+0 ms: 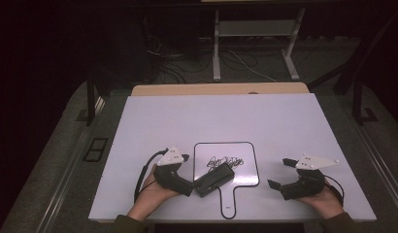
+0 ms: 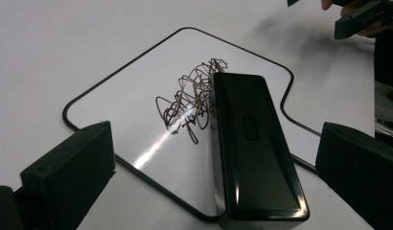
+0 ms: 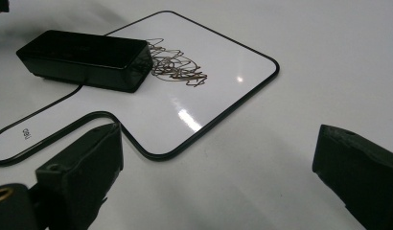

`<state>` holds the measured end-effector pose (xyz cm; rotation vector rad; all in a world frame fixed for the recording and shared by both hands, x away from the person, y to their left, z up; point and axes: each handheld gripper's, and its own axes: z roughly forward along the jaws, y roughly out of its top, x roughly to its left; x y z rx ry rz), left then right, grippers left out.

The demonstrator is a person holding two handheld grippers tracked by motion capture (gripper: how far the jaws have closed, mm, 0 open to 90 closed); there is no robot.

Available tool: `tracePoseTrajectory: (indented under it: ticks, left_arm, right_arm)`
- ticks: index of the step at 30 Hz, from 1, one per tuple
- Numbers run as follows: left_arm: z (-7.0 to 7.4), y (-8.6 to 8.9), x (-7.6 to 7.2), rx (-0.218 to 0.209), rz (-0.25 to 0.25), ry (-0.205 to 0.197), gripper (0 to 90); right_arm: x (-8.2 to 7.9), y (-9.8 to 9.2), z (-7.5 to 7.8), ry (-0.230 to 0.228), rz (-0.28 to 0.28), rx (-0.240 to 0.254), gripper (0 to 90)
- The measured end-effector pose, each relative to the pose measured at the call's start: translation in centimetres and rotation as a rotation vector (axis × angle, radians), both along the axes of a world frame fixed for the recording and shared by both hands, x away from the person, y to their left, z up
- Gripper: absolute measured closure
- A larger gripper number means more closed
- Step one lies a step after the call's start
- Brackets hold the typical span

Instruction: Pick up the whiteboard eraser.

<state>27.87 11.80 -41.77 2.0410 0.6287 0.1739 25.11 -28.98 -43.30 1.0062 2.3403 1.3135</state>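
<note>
**Lining up on the eraser**

Dark room all around, white table (image 1: pixel 294 126) lit up below me. My left gripper (image 2: pixel 213 158) stands wide open, jaws either side of the black eraser (image 2: pixel 252 143), neither one touching it. That eraser sits on the small handled whiteboard (image 1: pixel 245 170), near end toward me, far end right against the brown scribble (image 2: pixel 192 93).

To do this well, I reckon I should close squarely on the long sides, low down, so the glossy block doesn't twist. Then press flat and sweep away across the marks.

My right gripper (image 1: pixel 287 177) is open too, holding nothing, resting to the right of the board. It could pin the board's handle (image 3: pixel 46 132) if things slide.
</note>
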Motion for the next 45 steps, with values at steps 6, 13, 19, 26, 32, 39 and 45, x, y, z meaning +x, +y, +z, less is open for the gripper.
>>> tracePoseTrajectory:
  ticks: [6, 13, 19, 26, 32, 39, 45]
  left_arm:
    - [0.1, -0.9, -0.1, -0.002, -0.006, -0.003, 0.0]
    - [0.0, -2.3, -0.2, 0.005, -0.021, 0.0, 0.0]
    - [-0.3, -3.6, -0.1, 0.024, -0.024, -0.002, 0.0]
    - [-0.5, -4.9, 0.6, 0.025, -0.019, 0.006, 0.0]
    - [-0.8, -6.1, 0.8, 0.055, -0.028, 0.002, 1.0]
    - [-1.0, -6.3, 0.5, 0.081, -0.034, 0.0, 11.2]
    - [-1.3, -6.4, 0.4, 0.108, -0.033, 0.017, 17.5]
  right_arm:
    - [0.0, 0.1, 0.0, 0.0, -0.003, 0.0, 2.4]
    - [0.0, 0.1, 0.0, 0.001, -0.004, -0.003, 2.4]
    - [0.0, 0.1, 0.0, 0.002, -0.004, -0.002, 2.4]
    - [0.0, 0.1, 0.0, 0.004, -0.008, 0.0, 2.3]
    - [-0.1, 0.0, 0.0, -0.002, -0.008, -0.001, 2.4]
    - [-0.1, 0.0, -0.1, 0.0, -0.004, -0.002, 2.4]
    - [-0.1, 0.0, -0.1, 0.002, -0.004, -0.004, 2.4]
